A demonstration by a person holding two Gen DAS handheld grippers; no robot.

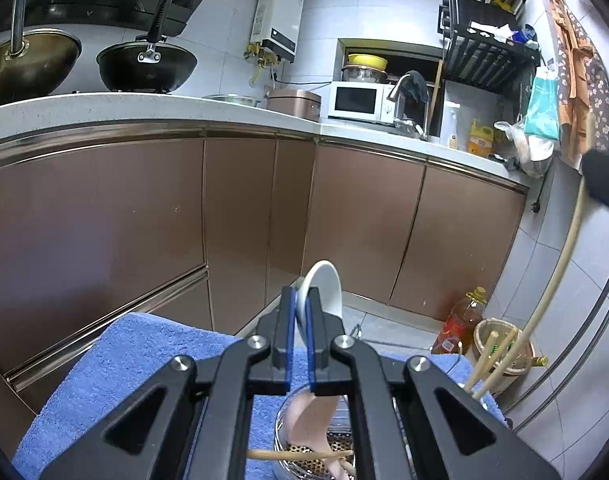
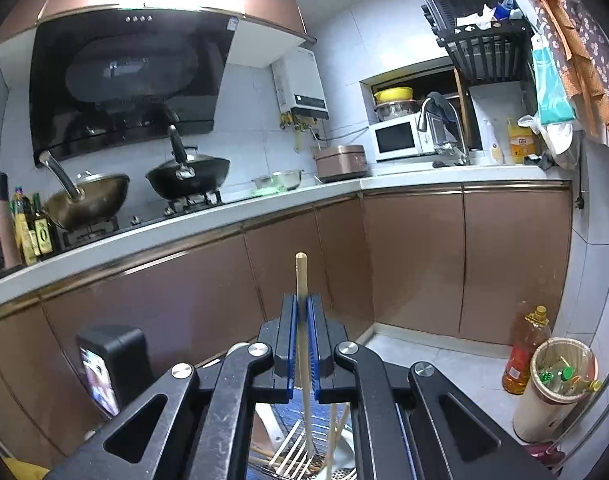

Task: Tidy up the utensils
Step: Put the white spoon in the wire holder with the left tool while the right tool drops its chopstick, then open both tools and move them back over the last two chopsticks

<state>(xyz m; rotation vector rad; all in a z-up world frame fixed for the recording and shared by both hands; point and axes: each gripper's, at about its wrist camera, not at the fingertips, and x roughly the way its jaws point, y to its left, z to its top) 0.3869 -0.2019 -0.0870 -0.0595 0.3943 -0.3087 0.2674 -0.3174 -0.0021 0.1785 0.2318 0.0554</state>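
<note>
My left gripper (image 1: 300, 300) is shut on a white ceramic spoon (image 1: 322, 288); the spoon's bowl sticks up past the fingertips and its pale handle hangs down into a perforated metal utensil holder (image 1: 320, 450) standing on a blue towel (image 1: 116, 364). My right gripper (image 2: 302, 306) is shut on a long wooden utensil (image 2: 301, 276), upright, its lower end in the metal holder (image 2: 300, 452) with several wooden chopsticks (image 2: 336, 424). In the left wrist view the right gripper (image 1: 604, 178) shows at the right edge with the wooden utensil (image 1: 560, 264) curving down from it.
Brown cabinet fronts (image 1: 144, 216) under a white counter (image 1: 144, 108) lie ahead. Woks (image 2: 186, 176) sit on the stove. A microwave (image 2: 396, 138), a tap and a dish rack are at the back right. An oil bottle (image 2: 524, 348) and a bin (image 2: 560, 384) stand on the floor.
</note>
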